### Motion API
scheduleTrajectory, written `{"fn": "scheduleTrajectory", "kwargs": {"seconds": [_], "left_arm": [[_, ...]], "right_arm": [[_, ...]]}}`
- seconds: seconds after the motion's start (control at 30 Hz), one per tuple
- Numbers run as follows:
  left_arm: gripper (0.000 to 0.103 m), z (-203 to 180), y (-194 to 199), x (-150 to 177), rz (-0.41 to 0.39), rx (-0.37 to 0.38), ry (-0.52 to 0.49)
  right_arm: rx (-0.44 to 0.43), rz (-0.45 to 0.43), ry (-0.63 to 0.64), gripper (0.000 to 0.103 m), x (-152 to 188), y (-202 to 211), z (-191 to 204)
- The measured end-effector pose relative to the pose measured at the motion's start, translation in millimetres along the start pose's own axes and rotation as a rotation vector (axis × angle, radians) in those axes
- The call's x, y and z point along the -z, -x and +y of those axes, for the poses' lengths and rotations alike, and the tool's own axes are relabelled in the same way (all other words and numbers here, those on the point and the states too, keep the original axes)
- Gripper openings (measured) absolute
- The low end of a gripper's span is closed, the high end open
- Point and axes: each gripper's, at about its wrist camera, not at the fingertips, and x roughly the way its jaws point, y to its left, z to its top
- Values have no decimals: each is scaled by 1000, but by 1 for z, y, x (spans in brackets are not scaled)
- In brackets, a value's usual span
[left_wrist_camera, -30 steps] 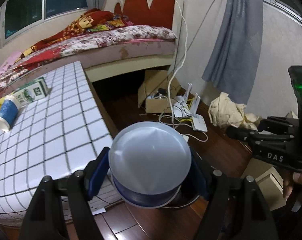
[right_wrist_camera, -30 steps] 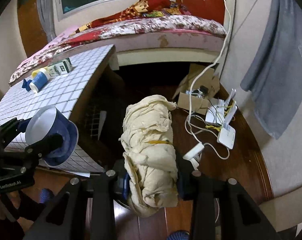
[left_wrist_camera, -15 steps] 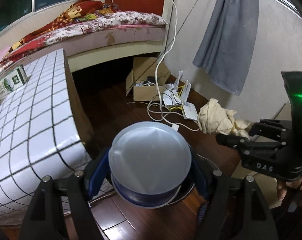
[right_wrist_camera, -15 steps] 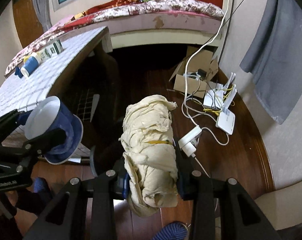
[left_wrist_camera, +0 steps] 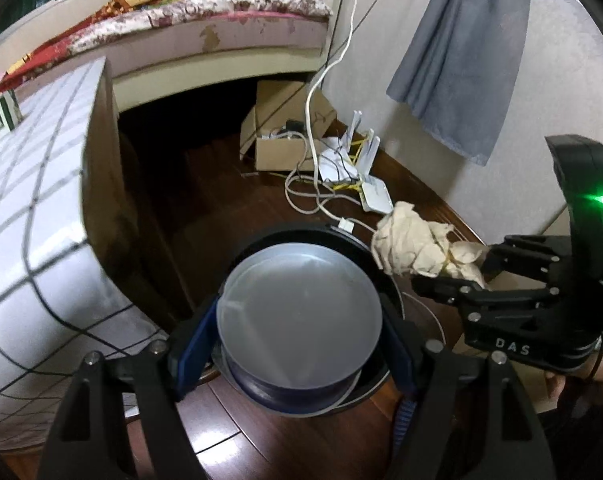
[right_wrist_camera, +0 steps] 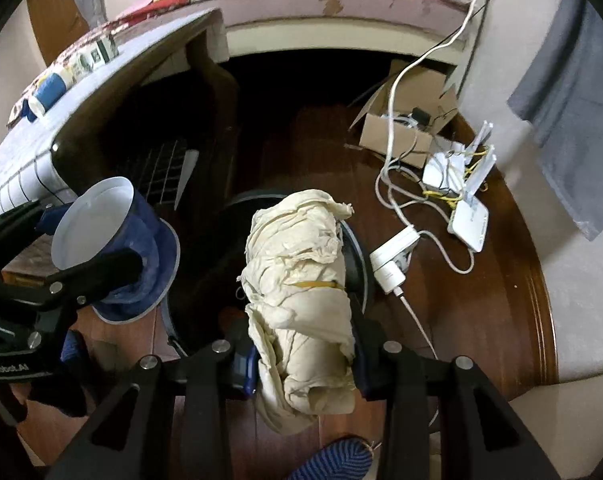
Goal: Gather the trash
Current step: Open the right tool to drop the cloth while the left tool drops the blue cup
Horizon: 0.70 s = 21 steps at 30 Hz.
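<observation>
My left gripper is shut on a blue paper cup with a white inside, mouth toward the camera. The same cup shows at the left of the right wrist view, above the floor. My right gripper is shut on a crumpled cream paper wad bound by a yellow rubber band. That wad also appears at the right of the left wrist view. A round black bin stands on the floor right below both; its rim shows behind the wad.
A low table with white tiles stands at the left, carrying another blue cup and a green carton. A cardboard box, white routers, cables and a power strip lie on the wooden floor. A bed is behind.
Both grippers have sunk toward the floor with their loads and tilted downward. The black bin has come into view right under the cup and the wad.
</observation>
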Motion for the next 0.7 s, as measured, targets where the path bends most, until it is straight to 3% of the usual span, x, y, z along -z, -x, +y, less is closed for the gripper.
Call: {"fn": "scheduleTrajectory", "kwargs": {"seconds": [0.1,0.17,0.2,0.23,0.27,0.37,0.7], "left_arm": [[76,4,-10,2,24,53,20],[84,8,-19,2,38,115,66],[97,10,-22,3,35,124,82],[102,12,-24,4,29,123,101],[102,15,-26,5,33,113,123],[102,19,-29,10,51,77,148],[102,16,-6,20,12,-72,83]], "right_arm": [[-7,13,34,38,-3,-13,5],[20,23,82,42,-4,-24,12],[55,24,95,63,-4,-29,12],[89,26,102,91,-2,-34,12],[112,44,113,98,0,-39,10],[165,95,116,99,5,-45,1],[156,90,114,102,10,-31,7]]}}
